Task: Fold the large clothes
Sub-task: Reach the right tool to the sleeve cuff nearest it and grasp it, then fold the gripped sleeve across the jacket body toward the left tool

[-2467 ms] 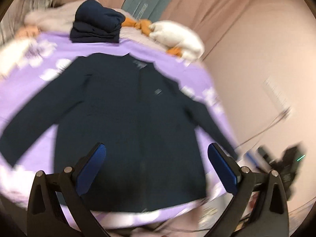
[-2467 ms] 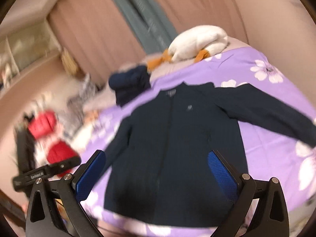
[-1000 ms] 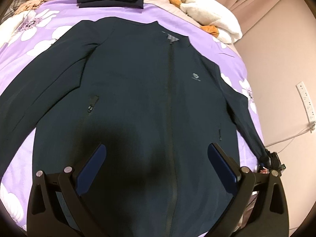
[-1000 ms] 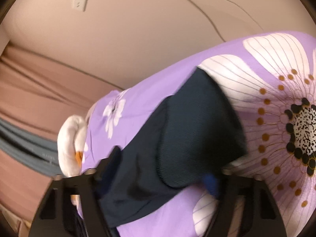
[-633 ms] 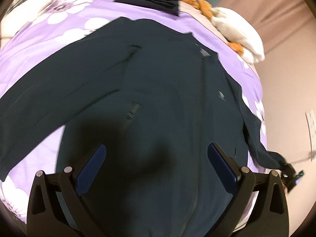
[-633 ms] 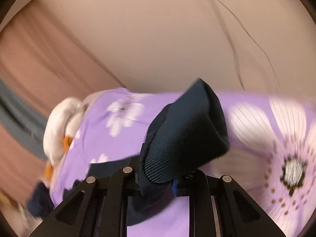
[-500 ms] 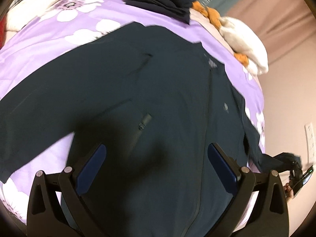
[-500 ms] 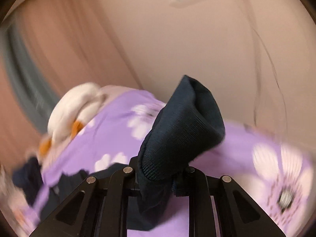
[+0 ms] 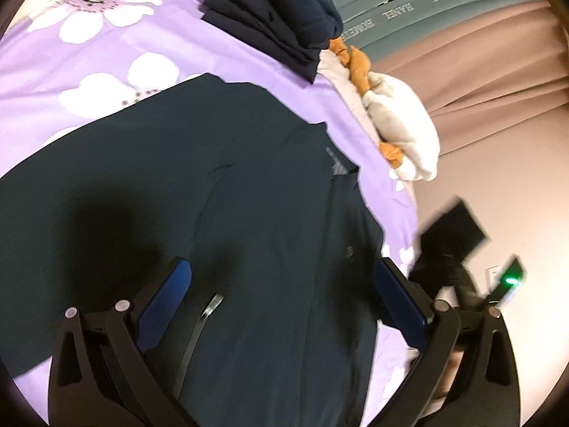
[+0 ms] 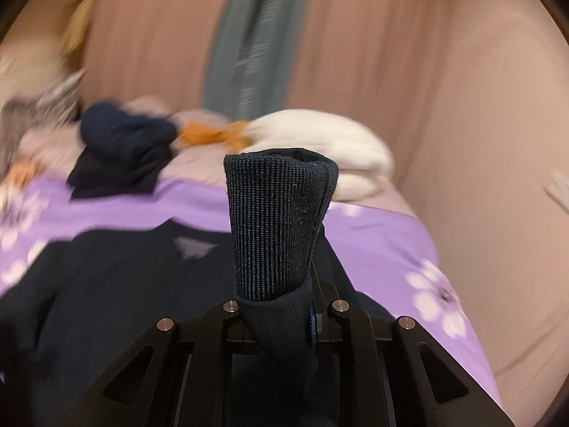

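Note:
A navy zip jacket [image 9: 249, 213] lies front up on the purple flowered bed cover [image 9: 89, 53]. My left gripper [image 9: 281, 267] hovers open just above the jacket's chest, nothing between its blue pads. My right gripper [image 10: 281, 316] is shut on the ribbed sleeve cuff [image 10: 274, 220], which stands up out of the jaws above the jacket body [image 10: 124, 284]. In the left wrist view the right gripper [image 9: 458, 245] shows as a dark blur off the bed's right edge, with a green light on it.
A folded pile of navy clothes [image 9: 277, 10] sits at the head of the bed. A white and orange soft toy [image 9: 402, 124] lies next to it. Pink curtains and a pink wall [image 10: 480, 142] close in the far and right sides.
My right gripper shut on the cuff, lifted it off the cover and rolled upright, swinging towards the jacket body. My left gripper slid across the jacket towards the collar.

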Demonstrator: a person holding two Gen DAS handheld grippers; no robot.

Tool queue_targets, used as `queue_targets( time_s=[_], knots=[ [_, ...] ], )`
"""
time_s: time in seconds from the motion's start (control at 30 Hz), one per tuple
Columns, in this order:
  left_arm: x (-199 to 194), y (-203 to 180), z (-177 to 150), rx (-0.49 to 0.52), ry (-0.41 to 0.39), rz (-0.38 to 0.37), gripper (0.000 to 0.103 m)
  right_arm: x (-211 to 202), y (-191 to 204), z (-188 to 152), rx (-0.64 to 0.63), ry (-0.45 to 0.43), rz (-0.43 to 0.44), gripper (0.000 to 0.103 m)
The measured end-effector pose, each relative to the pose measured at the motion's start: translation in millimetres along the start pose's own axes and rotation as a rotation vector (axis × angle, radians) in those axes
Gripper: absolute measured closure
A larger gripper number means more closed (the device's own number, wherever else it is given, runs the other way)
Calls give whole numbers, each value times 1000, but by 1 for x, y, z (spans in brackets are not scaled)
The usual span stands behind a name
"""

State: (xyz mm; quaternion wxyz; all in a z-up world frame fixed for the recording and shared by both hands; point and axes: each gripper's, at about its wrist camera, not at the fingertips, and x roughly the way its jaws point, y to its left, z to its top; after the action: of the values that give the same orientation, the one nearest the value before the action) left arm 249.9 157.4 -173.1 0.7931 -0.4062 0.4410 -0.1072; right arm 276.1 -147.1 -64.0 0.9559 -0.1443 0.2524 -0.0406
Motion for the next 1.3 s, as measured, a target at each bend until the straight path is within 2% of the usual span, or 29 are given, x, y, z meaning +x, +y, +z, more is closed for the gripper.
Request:
queue_targets(
  time_s=[0.1,0.2,0.27,0.3,0.4,0.47,0.53,0.6,0.7,0.77,0.83,0.9,0.93,1.0,1.13,1.17,1.2,1.3],
  knots=[
    [16,13,17,-38,39,-31,0,30,68,2,-135,15,59,84],
    [34,25,26,-48,79,-23,0,61,133,-16,-300,76,100,82],
    [46,32,27,-67,126,-41,0,82,163,-35,-397,174,154,66],
    [52,35,26,-80,146,-50,0,85,170,-47,-426,202,196,66],
    [66,36,22,-76,179,-81,0,77,159,-57,-396,216,304,61],
    [77,35,22,-82,202,-109,0,60,129,-53,-298,208,421,43],
    [89,33,20,-96,217,-128,0,43,97,-47,-182,176,506,29],
    [100,26,20,-91,229,-130,0,26,56,-49,-36,144,560,22],
    [117,16,19,-91,249,-139,1,10,12,-68,111,161,602,21],
    [127,11,20,-94,241,-128,2,10,-2,-79,162,168,602,21],
    [133,8,22,-87,207,-102,11,14,-17,-90,215,185,569,21],
    [140,8,25,-83,187,-71,37,18,-31,-101,282,202,553,21],
    [143,9,26,-86,177,-56,46,20,-37,-106,322,207,554,21],
    [149,8,28,-78,160,-33,78,22,-46,-115,378,211,556,21],
    [141,-4,35,-6,80,-25,81,20,-57,-121,427,200,537,21],
    [137,-6,37,13,47,-20,91,25,-57,-118,428,197,536,21],
    [135,-5,38,21,24,7,92,28,-57,-116,431,194,536,21],
    [134,8,37,-16,34,44,92,45,-57,-110,463,199,536,21]
  ],
)
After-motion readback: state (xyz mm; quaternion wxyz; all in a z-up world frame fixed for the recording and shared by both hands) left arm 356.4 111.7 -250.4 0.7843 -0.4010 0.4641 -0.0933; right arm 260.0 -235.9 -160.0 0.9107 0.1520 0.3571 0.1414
